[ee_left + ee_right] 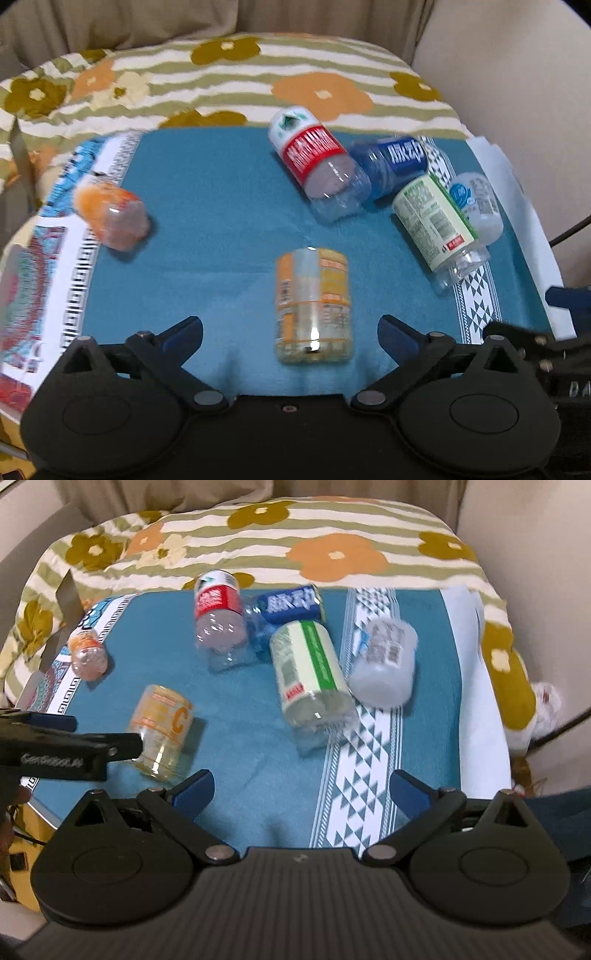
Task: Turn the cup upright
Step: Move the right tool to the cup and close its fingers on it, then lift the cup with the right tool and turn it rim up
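Several cut plastic bottle cups lie on their sides on a blue cloth (207,206). An orange-and-yellow labelled cup (313,306) lies right ahead of my left gripper (291,332), which is open and empty, fingers either side of it. It also shows in the right wrist view (162,731). My right gripper (301,790) is open and empty, short of a green-labelled cup (312,675). Red-labelled (317,166), blue-labelled (391,162), white (384,664) and small orange (110,210) cups lie further off.
A flowered striped blanket (258,81) lies behind the blue cloth. A patterned white band (362,746) runs down the cloth on the right. White paper (476,709) lies at the right edge. The left gripper's body (55,749) shows at the right view's left.
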The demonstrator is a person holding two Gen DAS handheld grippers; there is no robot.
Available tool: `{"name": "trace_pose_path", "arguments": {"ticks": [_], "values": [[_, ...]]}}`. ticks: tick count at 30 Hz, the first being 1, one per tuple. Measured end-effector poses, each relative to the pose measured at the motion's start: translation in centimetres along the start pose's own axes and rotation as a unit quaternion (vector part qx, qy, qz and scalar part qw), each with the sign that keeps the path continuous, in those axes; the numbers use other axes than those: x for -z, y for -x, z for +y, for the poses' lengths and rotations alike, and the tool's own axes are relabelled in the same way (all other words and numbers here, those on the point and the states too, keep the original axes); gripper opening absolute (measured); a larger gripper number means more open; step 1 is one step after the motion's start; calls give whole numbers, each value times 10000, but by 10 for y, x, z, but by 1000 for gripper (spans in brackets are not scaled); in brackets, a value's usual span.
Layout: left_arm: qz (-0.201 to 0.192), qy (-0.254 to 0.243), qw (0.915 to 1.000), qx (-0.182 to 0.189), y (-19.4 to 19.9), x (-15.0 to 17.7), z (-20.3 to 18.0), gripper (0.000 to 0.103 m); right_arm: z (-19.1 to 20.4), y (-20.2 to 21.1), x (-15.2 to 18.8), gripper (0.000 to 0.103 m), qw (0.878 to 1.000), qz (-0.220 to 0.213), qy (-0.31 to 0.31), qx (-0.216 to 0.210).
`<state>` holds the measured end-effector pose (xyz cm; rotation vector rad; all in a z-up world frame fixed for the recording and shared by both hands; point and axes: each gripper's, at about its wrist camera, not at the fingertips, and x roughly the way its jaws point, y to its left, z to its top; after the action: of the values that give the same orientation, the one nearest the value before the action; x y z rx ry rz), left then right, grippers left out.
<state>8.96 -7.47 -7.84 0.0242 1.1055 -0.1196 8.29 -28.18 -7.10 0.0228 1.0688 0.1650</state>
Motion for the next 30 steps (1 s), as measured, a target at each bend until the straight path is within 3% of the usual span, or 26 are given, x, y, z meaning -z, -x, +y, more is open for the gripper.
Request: {"name": "trace_pose_path", "arguments": {"ticks": [4,8,11,15,20,30], "values": [[-118,55,9997,-184,15,5,21,103,17,-1,-18,103,9997,115,-95,-201],[-282,180,9994,-111,27,11,46,103,38,-13,-37,103,9986,336,-152,-375],[-333,159,9991,-208,28,16,62,103,52,-36,-53,103,9966,585,-222,-529],[-361,114,9979,-523,23,24,85,103,59,-78,-66,103,9865,1115,-768,-923],[-264,276,9980,-513,16,34,116,103,69,-111,-75,103,9778,1474,-1123,-980],[5,391,9986,-353,5,42,142,103,68,-132,-75,87,9667,1693,-1595,-1068]]}}
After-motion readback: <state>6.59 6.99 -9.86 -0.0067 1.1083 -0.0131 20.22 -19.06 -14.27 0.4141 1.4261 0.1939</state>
